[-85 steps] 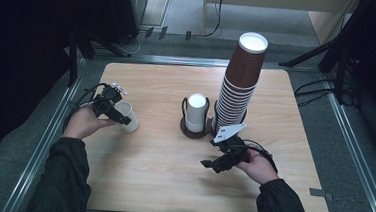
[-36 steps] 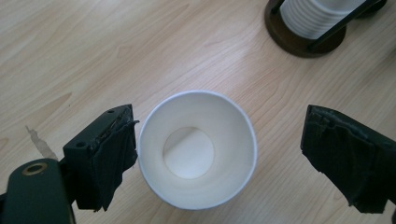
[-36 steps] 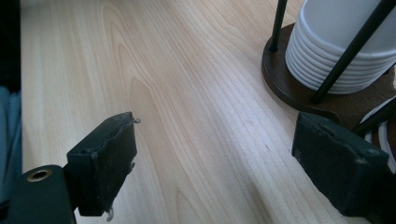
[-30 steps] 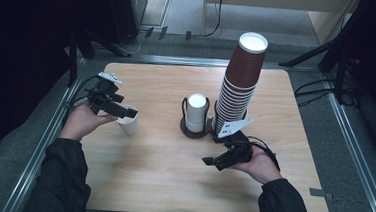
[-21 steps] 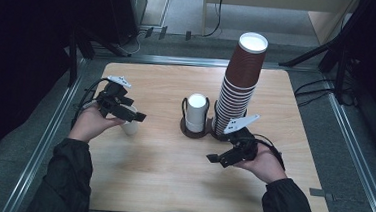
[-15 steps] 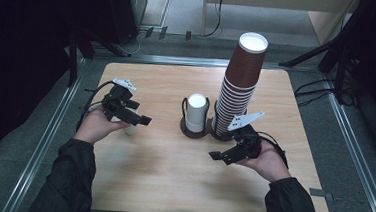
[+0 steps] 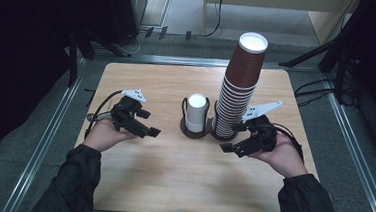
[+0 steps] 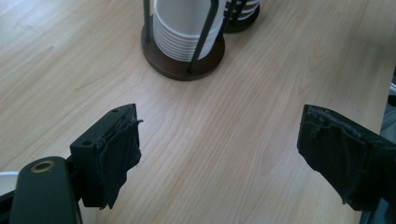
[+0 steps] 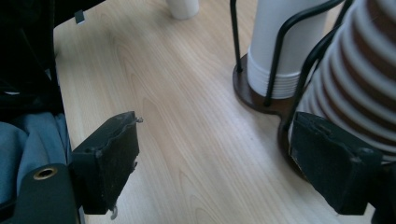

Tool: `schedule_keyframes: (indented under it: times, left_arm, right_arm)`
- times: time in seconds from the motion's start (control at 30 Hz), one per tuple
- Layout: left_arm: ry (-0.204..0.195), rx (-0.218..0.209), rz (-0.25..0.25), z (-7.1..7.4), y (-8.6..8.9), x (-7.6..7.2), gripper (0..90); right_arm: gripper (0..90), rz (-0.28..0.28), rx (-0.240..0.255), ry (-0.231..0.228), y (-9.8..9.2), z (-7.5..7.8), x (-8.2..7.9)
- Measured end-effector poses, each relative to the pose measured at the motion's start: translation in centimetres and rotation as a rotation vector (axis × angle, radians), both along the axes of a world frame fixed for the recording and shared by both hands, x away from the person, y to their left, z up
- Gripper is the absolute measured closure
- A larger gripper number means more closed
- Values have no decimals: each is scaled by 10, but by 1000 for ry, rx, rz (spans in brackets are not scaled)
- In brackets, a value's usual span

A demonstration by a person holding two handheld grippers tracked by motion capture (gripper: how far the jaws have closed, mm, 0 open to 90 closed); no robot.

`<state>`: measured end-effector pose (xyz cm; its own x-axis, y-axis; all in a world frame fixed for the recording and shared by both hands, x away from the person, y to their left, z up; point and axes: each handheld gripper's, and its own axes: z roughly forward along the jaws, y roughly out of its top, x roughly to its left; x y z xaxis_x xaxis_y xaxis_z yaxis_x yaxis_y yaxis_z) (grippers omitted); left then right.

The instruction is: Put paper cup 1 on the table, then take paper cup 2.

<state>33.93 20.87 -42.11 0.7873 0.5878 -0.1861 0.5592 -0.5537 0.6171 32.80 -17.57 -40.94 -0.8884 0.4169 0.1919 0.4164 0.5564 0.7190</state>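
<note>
L gripper had let go of the lone white cup and swung in toward the white stack, jaws apart w/ nothing between. R gripper, likewise open and empty, had risen beside the brown stack. The cup prob. stood behind the L hand, so one cup looked pulled out and parked.

I work at a pale wooden table with rounded corners and a fine straight grain. A metal rail runs along the table's left side, another rail along its right, and a third past its far edge. Beyond the table lies grey floor. Black cables curl on the floor off the table's far right corner. A black stand rises off its far left corner. Light wooden furniture stands well beyond the table's far edge.
</note>
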Motion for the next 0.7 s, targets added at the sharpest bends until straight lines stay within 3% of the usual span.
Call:
schedule_keyframes:
  times: [0.13,0.23,0.33,0.63,0.7]
  left_arm:
    - [8,-13,-1,-3,-2,-4,134]
    - [-1,5,10,-4,-4,-6,134]
    - [-4,-17,12,-5,-2,-6,135]
    - [3,-22,-19,-7,-6,-9,138]
    - [-13,-17,-19,-7,-8,-10,142]
  right_arm:
    - [162,-1,6,-25,-10,18,2]
    - [167,-11,11,-30,-15,26,3]
    - [181,-31,22,-54,-24,41,5]
    - [181,-40,-2,-79,-36,63,8]
    - [181,-48,-12,-99,-42,72,12]
